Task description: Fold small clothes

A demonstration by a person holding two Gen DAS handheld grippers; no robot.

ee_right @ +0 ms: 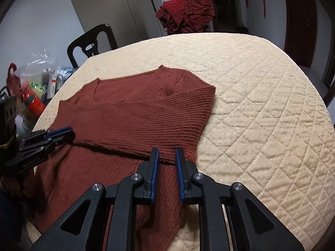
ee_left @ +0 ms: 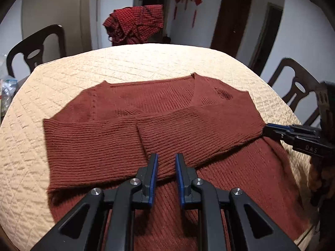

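A rust-red ribbed knit sweater [ee_left: 146, 108] lies flat on the quilted cream table [ee_left: 125, 62], neck at the far side, both sleeves folded across its chest. My left gripper [ee_left: 166, 159] is open just above the near edge of the folded sleeves, holding nothing. My right gripper [ee_right: 166, 153] is open over the lower edge of the folded sleeve [ee_right: 146, 123] near the sweater's right side. The right gripper also shows in the left wrist view [ee_left: 270, 128] at the sweater's right edge. The left gripper shows in the right wrist view [ee_right: 62, 132] at the sweater's left edge.
A red checked cloth [ee_left: 136, 23] hangs over a chair beyond the far table edge. Dark wooden chairs [ee_left: 35, 48] stand at the left and right [ee_left: 297, 83]. Bags and clutter [ee_right: 31, 87] sit beside the table's left edge. Bare quilt [ee_right: 261, 104] lies right of the sweater.
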